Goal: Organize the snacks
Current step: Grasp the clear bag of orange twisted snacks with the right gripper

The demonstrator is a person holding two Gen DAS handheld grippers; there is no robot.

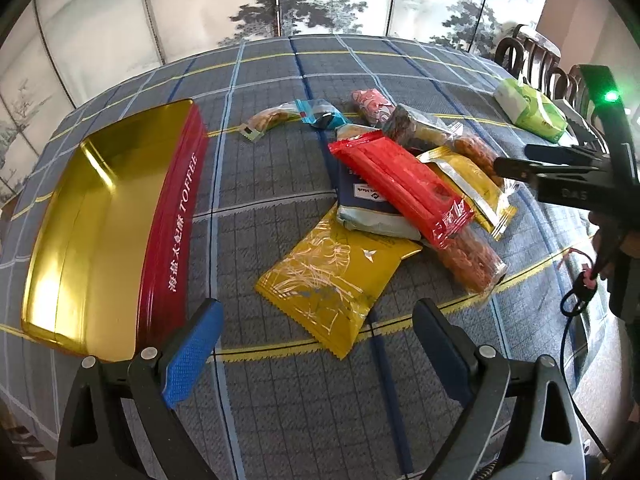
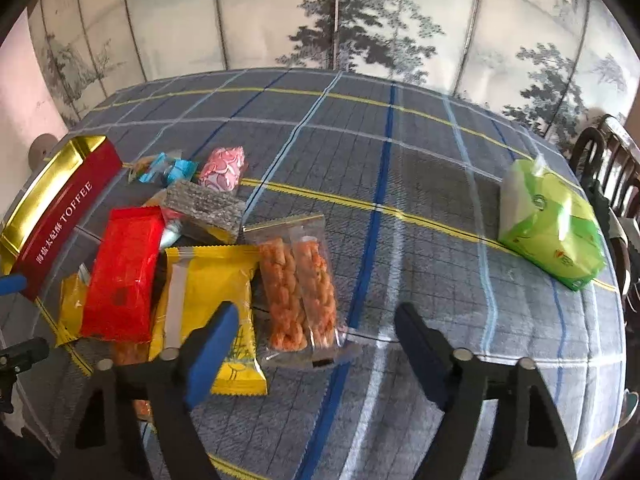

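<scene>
Right tongs (image 2: 316, 354) angled down, jaws apart

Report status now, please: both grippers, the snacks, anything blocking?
Left gripper open, empty. Right gripper open over twist-snack pack. Toffee tin empty. Nothing blocking.

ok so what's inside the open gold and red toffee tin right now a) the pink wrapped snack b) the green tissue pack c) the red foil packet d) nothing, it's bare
d, the open gold and red toffee tin shows only its bare gold floor, while the red foil packet lies in the pile on the checked tablecloth.
</scene>
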